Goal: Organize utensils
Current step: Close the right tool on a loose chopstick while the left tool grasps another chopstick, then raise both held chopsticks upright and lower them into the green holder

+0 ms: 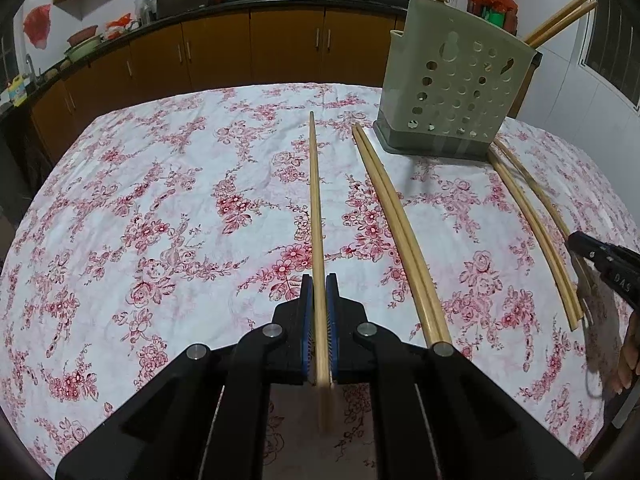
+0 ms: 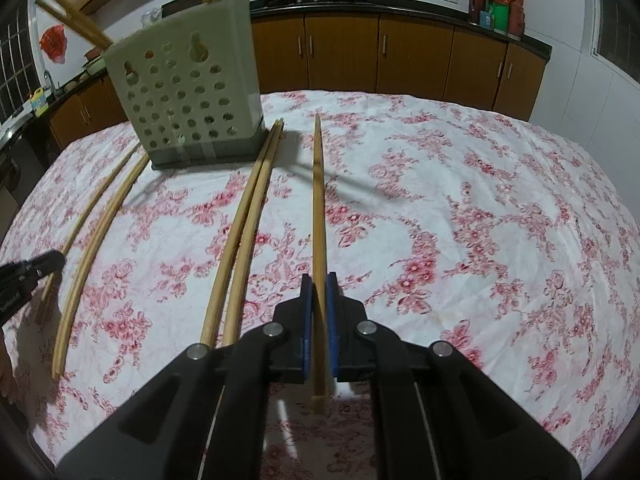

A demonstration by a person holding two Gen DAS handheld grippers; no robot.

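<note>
Both grippers clamped. Left gripper (image 1: 319,292) has its blue-padded fingers (image 1: 307,320) closed on one long tan wooden chopstick (image 1: 315,200), which runs away toward the tabletop's far edge. Right gripper (image 2: 319,292) grips a second tan wooden chopstick (image 2: 319,208) the same way. Pale green perforated plastic utensil holder (image 1: 456,80) stands upright near the far edge of the floral pink-and-white cloth-covered tabletop (image 1: 160,200), a few chopsticks already inside (tips poking out the top). Loose chopstick pair (image 1: 384,208) lies flat just beside the holder; another pair (image 1: 532,224) lies on its other side.
</note>
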